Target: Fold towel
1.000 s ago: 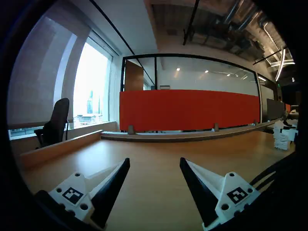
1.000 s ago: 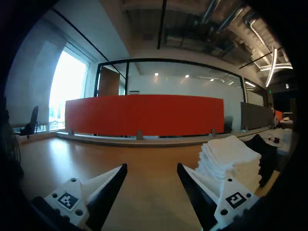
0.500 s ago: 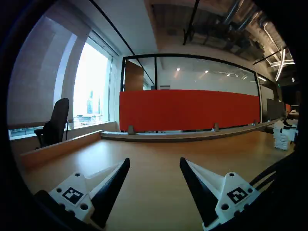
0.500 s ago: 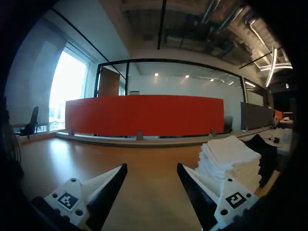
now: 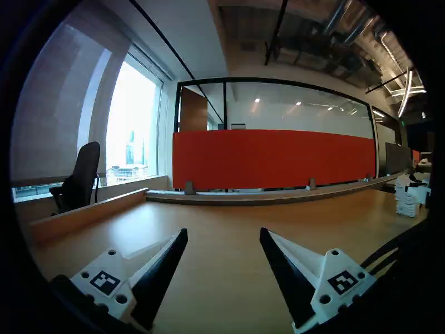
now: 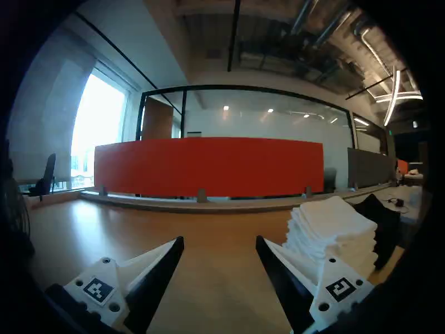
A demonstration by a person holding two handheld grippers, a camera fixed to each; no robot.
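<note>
My right gripper gapes empty over the table; towel stack just beside right finger.

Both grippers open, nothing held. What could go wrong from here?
1. The towel stack stands tall, close beside the right gripper; a sideways swing may topple it.
2. Its layers lie tight together, so a grab at the edge might pinch several towels instead of one.

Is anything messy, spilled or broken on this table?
Nothing stands out. The towel stack sits neat and upright on the table, with a dark cloth bunched beside it. No spills show. The left gripper and right gripper are both open and hold nothing.
</note>
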